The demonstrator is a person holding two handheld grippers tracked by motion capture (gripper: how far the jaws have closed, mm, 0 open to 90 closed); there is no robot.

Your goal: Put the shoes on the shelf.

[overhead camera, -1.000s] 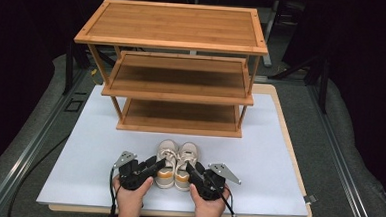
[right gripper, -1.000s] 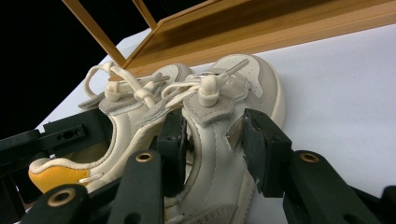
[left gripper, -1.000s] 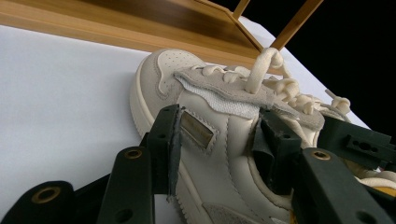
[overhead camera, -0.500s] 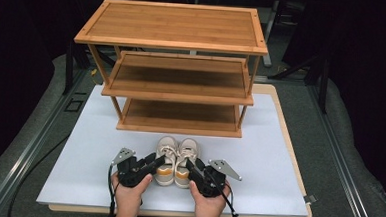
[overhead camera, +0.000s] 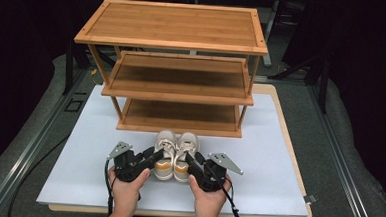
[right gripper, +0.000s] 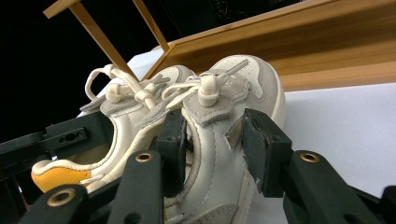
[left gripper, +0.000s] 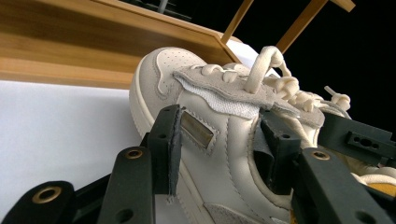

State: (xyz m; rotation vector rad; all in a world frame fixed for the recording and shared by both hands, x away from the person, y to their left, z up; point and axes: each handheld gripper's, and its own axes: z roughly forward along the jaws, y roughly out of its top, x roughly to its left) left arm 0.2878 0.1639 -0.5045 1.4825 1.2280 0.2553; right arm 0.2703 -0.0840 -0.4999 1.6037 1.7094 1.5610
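A pair of small cream sneakers with orange heel lining sits side by side in front of the wooden shoe rack (overhead camera: 171, 62). My left gripper (overhead camera: 156, 157) is shut on the left shoe (overhead camera: 164, 154). In the left gripper view, one jaw presses the outer side of the left shoe (left gripper: 205, 116) and the other sits inside its opening. My right gripper (overhead camera: 190, 162) is shut the same way on the side wall of the right shoe (overhead camera: 185, 155), which the right gripper view shows close up (right gripper: 224, 121). Both shoes point toe-first at the rack's bottom shelf (overhead camera: 178, 112).
The rack has three bamboo shelves and stands at the far half of the white board (overhead camera: 79, 147). Dark grey padding (overhead camera: 348, 161) surrounds the board. A metal rail (overhead camera: 39, 135) runs along the left side.
Both hands have lifted a little with the shoes still gripped, and the pair now sits slightly nearer the rack in the picture. The jaws have kept their width.
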